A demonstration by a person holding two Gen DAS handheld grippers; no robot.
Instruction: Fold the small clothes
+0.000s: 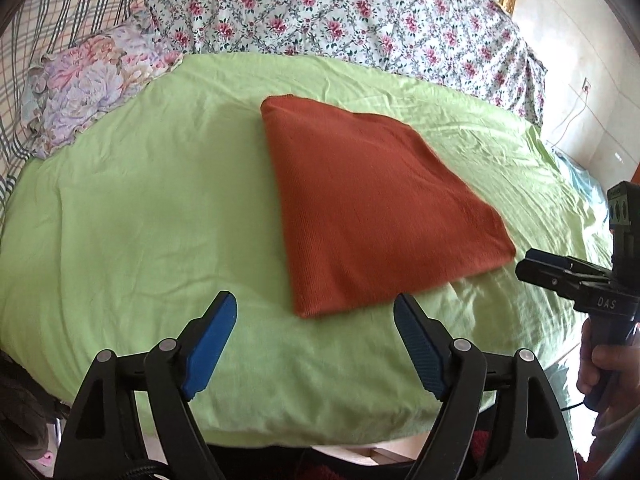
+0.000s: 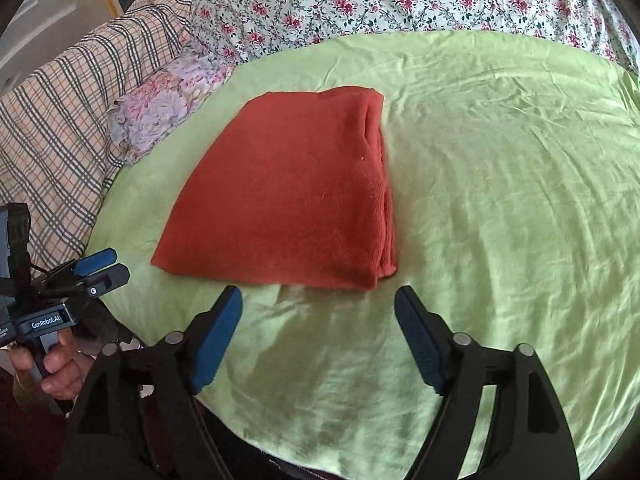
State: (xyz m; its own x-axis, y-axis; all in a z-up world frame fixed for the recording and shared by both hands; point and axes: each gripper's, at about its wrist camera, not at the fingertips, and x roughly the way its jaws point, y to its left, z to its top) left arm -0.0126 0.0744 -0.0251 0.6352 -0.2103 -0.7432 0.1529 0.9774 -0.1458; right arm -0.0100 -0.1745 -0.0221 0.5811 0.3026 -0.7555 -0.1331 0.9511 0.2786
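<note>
- Your left tongs (image 1: 314,312) stand apart, holding nothing, their blue pads (image 1: 210,344) spread over the green sheet (image 1: 140,208) just short of the near edge of the rust-red garment (image 1: 372,200).
- Your right tongs (image 2: 318,306) are likewise apart and bare, hovering over the sheet just in front of the garment's near edge.
- The rust-red garment lies folded into a flat, roughly four-sided packet in the middle of the bed, resting on the green sheet. In the right wrist view its stacked layers show along the right-hand side (image 2: 386,208).
- Neither pair of tongs touches the cloth.
- In the left wrist view you can see your right hand (image 1: 600,360) gripping the other tool's handle at the right edge, near the garment's right corner.
- A floral pillow (image 1: 88,84) sits at the sheet's far left, a plaid cover (image 2: 60,120) beside it, and a flowered quilt (image 1: 340,12) runs across the back.
</note>
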